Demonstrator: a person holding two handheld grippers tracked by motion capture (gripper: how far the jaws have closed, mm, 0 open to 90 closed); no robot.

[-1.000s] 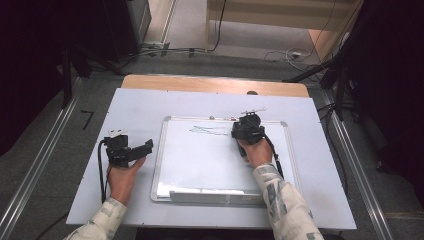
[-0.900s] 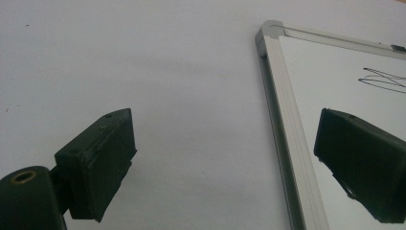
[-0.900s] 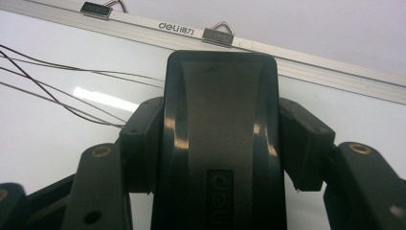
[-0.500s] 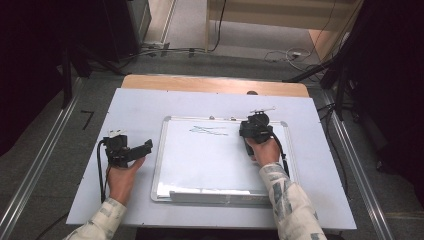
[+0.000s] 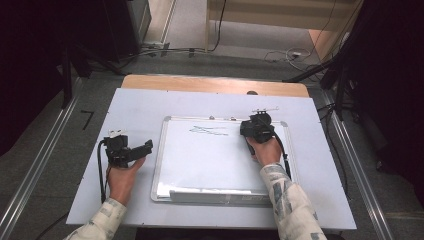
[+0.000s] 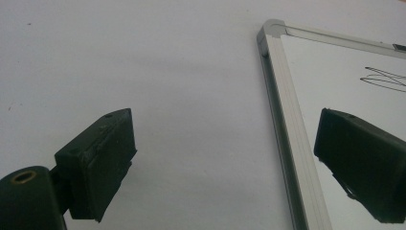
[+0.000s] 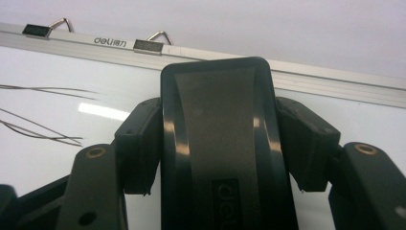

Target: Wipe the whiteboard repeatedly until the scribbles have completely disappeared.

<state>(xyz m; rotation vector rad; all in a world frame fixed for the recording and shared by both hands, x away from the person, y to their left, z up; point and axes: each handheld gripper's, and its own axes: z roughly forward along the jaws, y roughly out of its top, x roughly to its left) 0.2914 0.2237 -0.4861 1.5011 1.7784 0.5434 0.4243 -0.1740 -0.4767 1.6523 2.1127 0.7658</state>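
A white board (image 5: 215, 170) with a metal frame lies flat on the pale table, with thin scribbled lines (image 5: 207, 131) near its top. My right gripper (image 5: 257, 127) sits over the board's upper right corner with a black eraser (image 7: 220, 143) between its jaws. The jaws have just been opening, but both pads (image 7: 139, 143) still lie against the eraser's sides. My left gripper (image 5: 147, 147) rests left of the board, open and with nothing in it. In the left gripper view one jaw hangs over the table and the other over the board's frame (image 6: 287, 143).
Two metal clips (image 7: 148, 45) sit on the board's top rail. A tray strip (image 5: 210, 196) runs along its near edge. A thin light item (image 5: 265, 108) lies just beyond the top right corner. A wooden strip (image 5: 215, 84) borders the table's far edge.
My right hand has slid to the right along the top of the board, away from the scribbled lines. The left hand has stayed put.
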